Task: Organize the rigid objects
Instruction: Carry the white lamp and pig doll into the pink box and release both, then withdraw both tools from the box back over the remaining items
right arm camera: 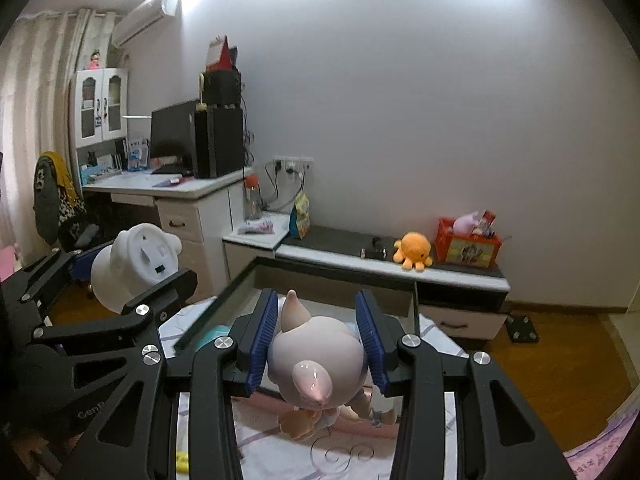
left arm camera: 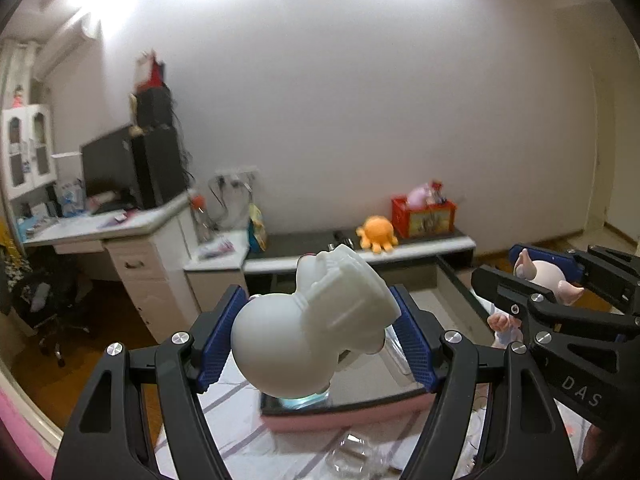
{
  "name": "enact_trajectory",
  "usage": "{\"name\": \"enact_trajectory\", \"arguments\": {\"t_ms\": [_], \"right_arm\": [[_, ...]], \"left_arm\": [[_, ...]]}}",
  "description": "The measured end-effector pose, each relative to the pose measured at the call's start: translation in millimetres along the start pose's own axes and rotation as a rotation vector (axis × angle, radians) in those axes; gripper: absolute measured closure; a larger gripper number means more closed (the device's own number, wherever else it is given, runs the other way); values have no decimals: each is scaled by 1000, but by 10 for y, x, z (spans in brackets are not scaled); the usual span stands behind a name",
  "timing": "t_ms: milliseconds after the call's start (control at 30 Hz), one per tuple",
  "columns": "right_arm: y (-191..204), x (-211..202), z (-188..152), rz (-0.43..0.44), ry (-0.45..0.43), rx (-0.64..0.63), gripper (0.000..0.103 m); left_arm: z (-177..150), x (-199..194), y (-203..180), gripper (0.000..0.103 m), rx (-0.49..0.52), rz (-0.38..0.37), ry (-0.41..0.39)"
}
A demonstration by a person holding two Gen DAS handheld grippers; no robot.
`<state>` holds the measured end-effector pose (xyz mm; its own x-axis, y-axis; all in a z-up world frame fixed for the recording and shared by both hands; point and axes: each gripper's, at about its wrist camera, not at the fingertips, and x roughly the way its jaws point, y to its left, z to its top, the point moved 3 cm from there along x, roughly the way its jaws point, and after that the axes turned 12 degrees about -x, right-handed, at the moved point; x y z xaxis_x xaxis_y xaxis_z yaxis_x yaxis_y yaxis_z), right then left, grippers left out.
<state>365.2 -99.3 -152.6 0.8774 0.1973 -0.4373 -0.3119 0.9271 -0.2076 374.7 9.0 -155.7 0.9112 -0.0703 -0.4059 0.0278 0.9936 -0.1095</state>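
Observation:
My left gripper (left arm camera: 318,338) is shut on a white plastic figurine (left arm camera: 308,328) with a round head, held tilted above a pink-rimmed glass case (left arm camera: 344,414). It also shows in the right wrist view (right arm camera: 132,264) at the left. My right gripper (right arm camera: 318,340) is shut on a pale pink doll (right arm camera: 316,356) with pointed ears, its head between the blue pads, body hanging below. In the left wrist view the doll (left arm camera: 538,274) and right gripper (left arm camera: 560,280) are at the right, level with the white figurine.
Below lies a white sheet with purple lines (right arm camera: 280,452) and clear plastic packaging (left arm camera: 356,456). Behind stand a low cabinet (right arm camera: 400,276) with an orange octopus plush (right arm camera: 414,250) and red box (right arm camera: 468,246), and a desk with monitor (right arm camera: 172,136).

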Motion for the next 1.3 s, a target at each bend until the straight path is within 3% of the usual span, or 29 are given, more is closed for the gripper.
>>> {"name": "enact_trajectory", "arguments": {"t_ms": [200,433,467,533,667,733,1033,1200,1300], "right_arm": [[-181,637,-237,15,136,23,63],[-333,1001,-445,26,222,54,67],[-352,1016,-470,26,229,57,67],[-381,1017,-498,36,232,79,67],[-419,910,-489,48,214,112,67],[-424,808,-463,50,206,115,66],[-414,-34,-266,7,60,146,21],[-304,-570,-228,-18,-19,139,18],[-212,-862,-251,-34,-57,133,8]], "left_arm": [[-186,781,-50,29,32,18,151],[-472,1318,-57,29,24,18,306],[-477,1312,-55,28,15,8,307],[-458,1275,-40,8,0,12,284],[-450,1175,-40,4,10,14,272],[-422,1078,-12,4,-3,5,264],[-216,63,159,0,-55,-4,100],[-212,-694,222,0,-69,6,-23],[-242,-1045,225,0,-72,16,-75]]}}
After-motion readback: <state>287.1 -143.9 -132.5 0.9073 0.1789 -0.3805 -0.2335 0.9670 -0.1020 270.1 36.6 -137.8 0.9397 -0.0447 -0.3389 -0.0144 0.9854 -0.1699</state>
